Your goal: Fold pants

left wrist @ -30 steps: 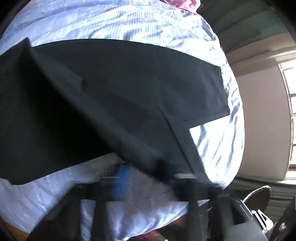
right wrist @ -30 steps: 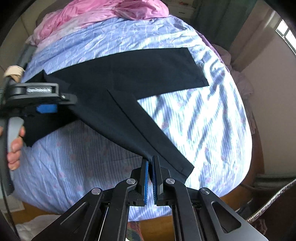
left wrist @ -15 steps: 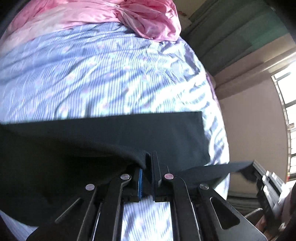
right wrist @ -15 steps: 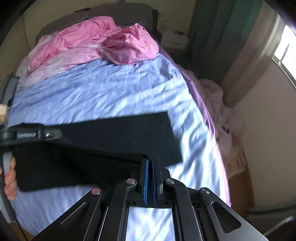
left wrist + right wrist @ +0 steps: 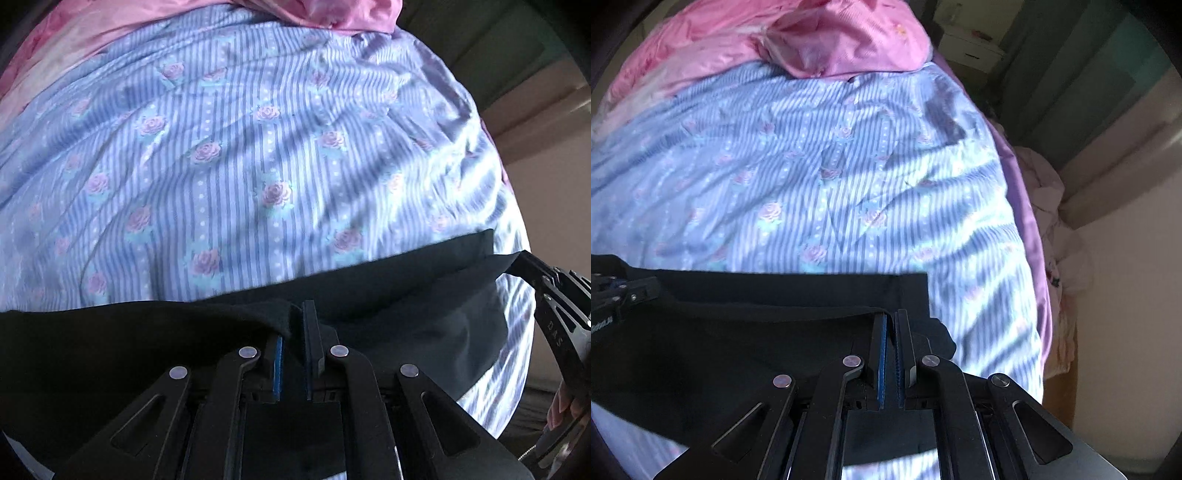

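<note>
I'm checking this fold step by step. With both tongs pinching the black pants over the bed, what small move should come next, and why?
Probably lower both together until the held edge meets the layer beneath. The left tongs and right tongs are each shut on the black pants, whose gripped edge hangs over a lower layer lying on the striped bedsheet; the far edges look roughly lined up.

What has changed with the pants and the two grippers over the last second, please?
The black pants were spread in a V a second ago; both grippers have carried the loose leg across so it now lies doubled near the cameras, baring more striped bedsheet. Nothing was released: the left gripper and right gripper stay clamped on fabric. The pink quilt is unmoved.
</note>
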A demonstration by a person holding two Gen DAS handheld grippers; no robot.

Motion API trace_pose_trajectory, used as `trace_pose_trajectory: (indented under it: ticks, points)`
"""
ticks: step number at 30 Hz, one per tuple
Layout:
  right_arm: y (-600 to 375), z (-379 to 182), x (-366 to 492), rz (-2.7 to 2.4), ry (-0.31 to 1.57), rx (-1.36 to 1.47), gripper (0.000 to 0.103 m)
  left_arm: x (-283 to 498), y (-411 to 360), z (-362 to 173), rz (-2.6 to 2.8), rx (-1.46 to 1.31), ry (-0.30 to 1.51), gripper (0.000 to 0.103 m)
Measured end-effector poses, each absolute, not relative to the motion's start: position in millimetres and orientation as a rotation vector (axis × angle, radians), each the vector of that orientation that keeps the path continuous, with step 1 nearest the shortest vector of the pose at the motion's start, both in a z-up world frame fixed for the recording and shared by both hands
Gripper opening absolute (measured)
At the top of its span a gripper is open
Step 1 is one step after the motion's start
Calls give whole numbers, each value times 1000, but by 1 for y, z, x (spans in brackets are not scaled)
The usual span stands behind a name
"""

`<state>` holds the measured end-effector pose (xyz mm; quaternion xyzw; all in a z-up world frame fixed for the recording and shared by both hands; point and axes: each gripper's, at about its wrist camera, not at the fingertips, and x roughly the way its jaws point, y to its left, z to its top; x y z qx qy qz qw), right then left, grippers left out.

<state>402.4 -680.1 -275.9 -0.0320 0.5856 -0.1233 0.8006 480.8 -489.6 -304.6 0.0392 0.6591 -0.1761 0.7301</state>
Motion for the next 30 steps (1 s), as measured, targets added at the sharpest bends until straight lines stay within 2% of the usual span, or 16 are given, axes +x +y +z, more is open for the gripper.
trace_pose_trajectory:
  ticks: [13,14,16,17,18,19,21,25,27,30]
  points:
    - [-699,-311,433,-276,1305,-42,5,503,-511,-327,-352,138,1503,11]
    - [-702,-310,430,-272,1303,-12,8,502,-512,-324,-354,142,1502,14]
    - [-709,-303,421,-280,1282,42,37,501,-518,-315,-370,141,1487,23]
    - [-714,-296,413,-319,1251,46,57,499,-518,-309,-380,132,1473,29]
    - [-720,-287,402,-375,1207,28,60,495,-518,-302,-394,117,1452,37]
    - [-724,-280,392,-409,1173,18,60,491,-519,-297,-406,107,1434,40]
    - [-736,-268,367,-425,1129,69,60,482,-525,-289,-440,119,1414,55]
    - [-755,-260,321,-452,1104,197,60,454,-541,-272,-503,218,1307,62]
    - [-758,-263,298,-458,1098,242,60,440,-545,-265,-545,242,1264,68]
    - [-755,-273,275,-454,1109,292,60,421,-548,-249,-551,291,1190,69]
